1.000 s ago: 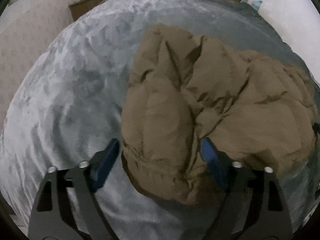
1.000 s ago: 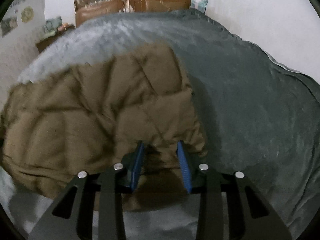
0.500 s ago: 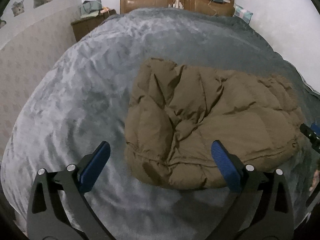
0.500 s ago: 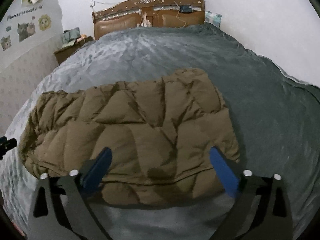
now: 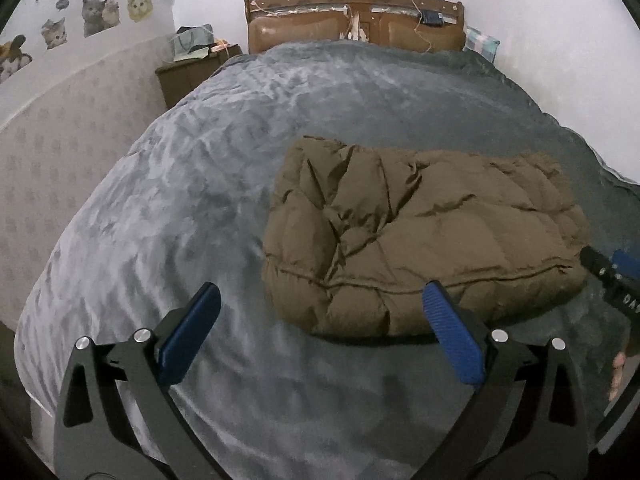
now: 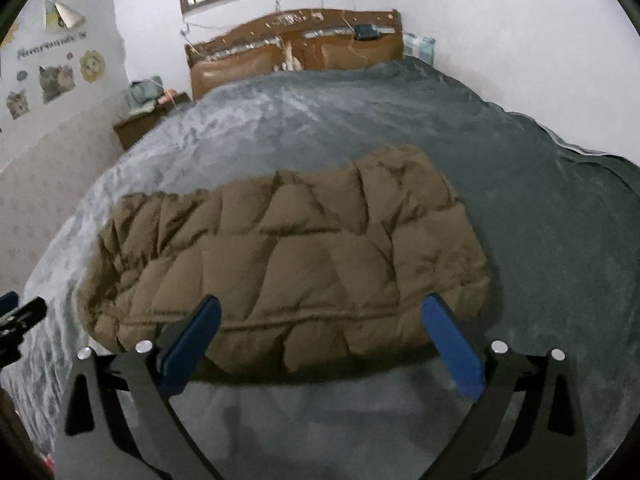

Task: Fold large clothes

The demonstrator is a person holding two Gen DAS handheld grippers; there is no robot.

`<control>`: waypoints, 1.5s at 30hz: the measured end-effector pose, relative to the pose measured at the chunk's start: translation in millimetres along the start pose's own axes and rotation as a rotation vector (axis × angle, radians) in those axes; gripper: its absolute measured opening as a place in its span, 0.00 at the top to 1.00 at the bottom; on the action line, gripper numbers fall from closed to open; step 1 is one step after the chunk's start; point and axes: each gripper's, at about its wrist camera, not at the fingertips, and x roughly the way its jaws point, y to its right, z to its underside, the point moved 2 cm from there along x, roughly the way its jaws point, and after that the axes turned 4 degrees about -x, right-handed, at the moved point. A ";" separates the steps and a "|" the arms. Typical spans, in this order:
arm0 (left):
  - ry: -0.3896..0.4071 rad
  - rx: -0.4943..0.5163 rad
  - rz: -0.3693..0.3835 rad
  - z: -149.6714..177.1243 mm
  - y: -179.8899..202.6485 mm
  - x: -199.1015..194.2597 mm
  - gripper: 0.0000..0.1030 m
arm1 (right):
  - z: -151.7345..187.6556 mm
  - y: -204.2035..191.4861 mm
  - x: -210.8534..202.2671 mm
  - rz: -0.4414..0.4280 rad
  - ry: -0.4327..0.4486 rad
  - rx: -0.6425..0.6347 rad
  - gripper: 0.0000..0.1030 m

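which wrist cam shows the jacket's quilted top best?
Right wrist: the brown jacket lies broadside and centred, its quilting plain across the top. Left wrist shows the jacket off to the right, mostly its crumpled left end and front hem.

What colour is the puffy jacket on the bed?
Olive-brown jacket, quilted in diamond-like panels; the right wrist view shows it best.

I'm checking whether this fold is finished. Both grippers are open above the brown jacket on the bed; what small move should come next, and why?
Probably press down the puffed left end of the jacket with the left gripper. Both that and the right gripper are open and clear of it. It lies as a folded bundle on the blanket, but its left end looks creased and bulging.
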 end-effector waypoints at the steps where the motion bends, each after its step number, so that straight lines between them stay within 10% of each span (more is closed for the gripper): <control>1: 0.002 -0.005 0.002 1.2 -0.8 -4.1 0.03 | 1.9 -3.2 -3.3 0.005 -0.008 -0.022 0.02; 45: 0.082 -0.043 0.020 -11.7 -2.9 -71.4 0.03 | -23.6 -24.6 -101.4 0.047 0.126 -0.060 0.02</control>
